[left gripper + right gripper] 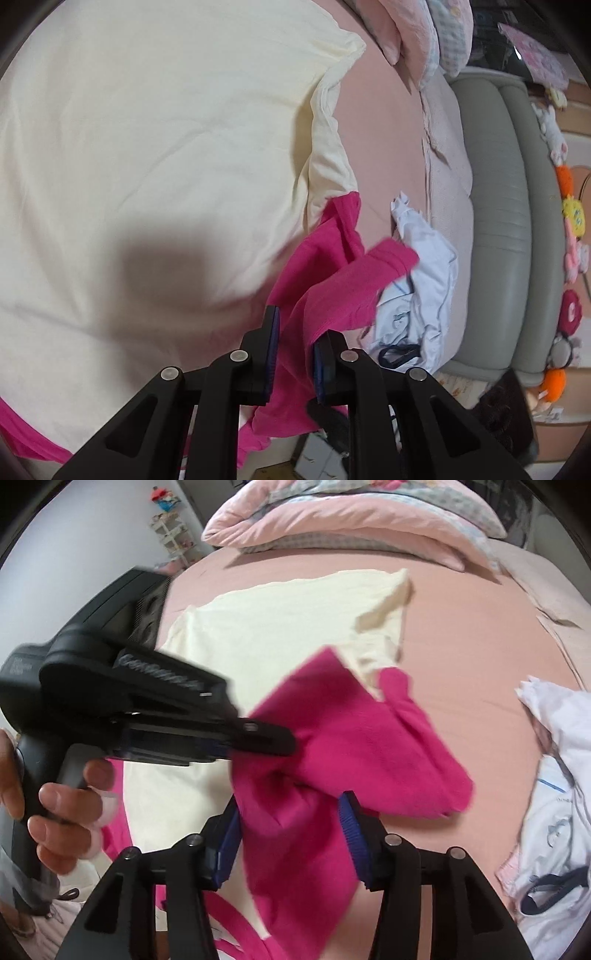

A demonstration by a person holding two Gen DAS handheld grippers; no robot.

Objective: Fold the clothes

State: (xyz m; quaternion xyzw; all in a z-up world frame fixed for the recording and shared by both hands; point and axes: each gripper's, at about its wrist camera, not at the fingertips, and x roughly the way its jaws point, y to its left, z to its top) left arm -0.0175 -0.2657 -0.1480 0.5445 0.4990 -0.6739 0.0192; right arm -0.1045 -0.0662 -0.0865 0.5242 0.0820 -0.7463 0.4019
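A cream garment with bright pink sleeves lies spread on the pink bedsheet. In the left wrist view my left gripper has a fold of the pink sleeve pinched between its fingers. The right wrist view shows the same left gripper, held by a hand, clamped on the lifted pink sleeve. My right gripper stands open below it. The pink cloth hangs between its blue pads, which stand apart.
A crumpled white and pale blue garment lies to the right on the bed. Pink pillows and a quilt are piled at the far end. A grey padded bed frame with plush toys runs along the right.
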